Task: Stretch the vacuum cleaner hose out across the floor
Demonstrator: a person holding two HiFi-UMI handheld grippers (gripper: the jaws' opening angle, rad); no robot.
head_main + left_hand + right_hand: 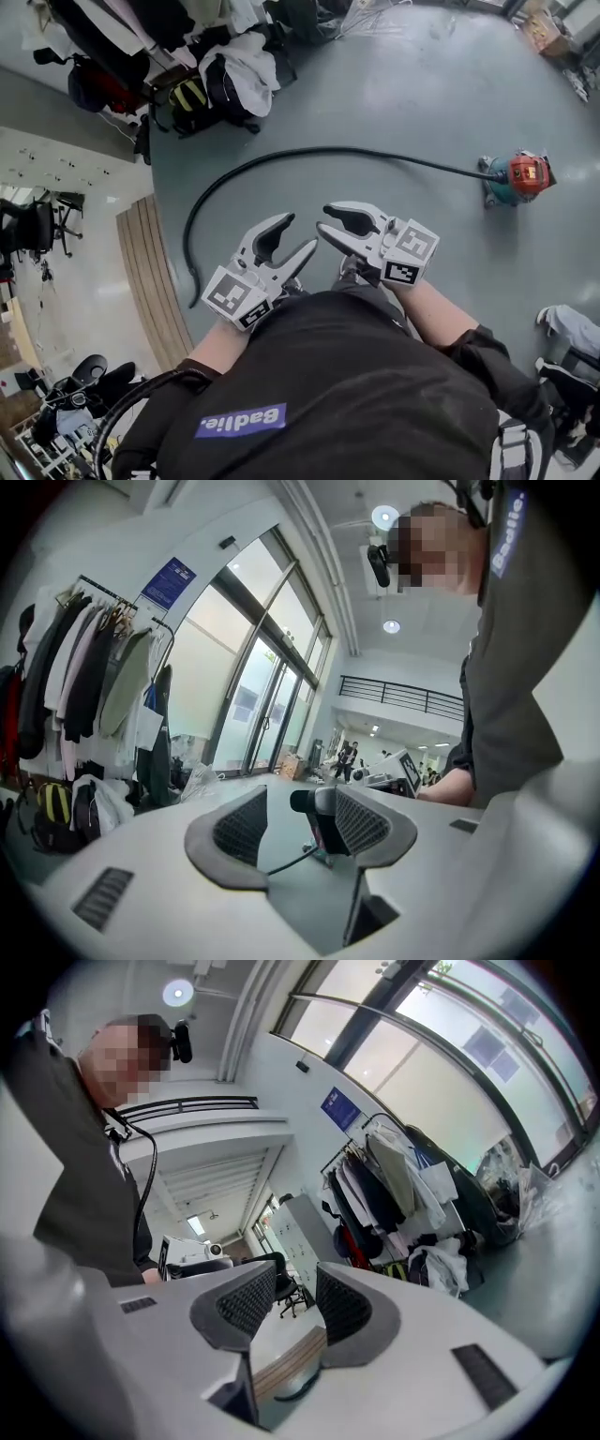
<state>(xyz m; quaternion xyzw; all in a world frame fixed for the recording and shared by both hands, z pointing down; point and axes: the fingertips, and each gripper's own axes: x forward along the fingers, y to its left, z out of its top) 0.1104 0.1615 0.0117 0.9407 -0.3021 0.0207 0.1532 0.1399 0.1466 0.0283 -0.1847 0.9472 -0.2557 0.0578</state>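
The black vacuum hose (309, 150) lies on the grey floor in a long arc. It runs from the orange and teal vacuum cleaner (520, 176) at the right round to a free end near the wooden strip (155, 281) at the left. Both grippers hang in the air above the floor, close to my chest and clear of the hose. My left gripper (295, 234) is open and empty; its own view shows the left gripper (295, 808) with the vacuum cleaner (323, 841) far off between the jaws. My right gripper (326, 218) is open and empty too; the right gripper (292, 1288) frames the hose end (299, 1388).
A clothes rack with a heap of bags and jackets (216, 80) stands at the upper left. An office chair (37, 225) sits beyond the wooden strip. Boxes (548, 28) stand at the top right, and someone's shoe (562, 323) shows at the right edge.
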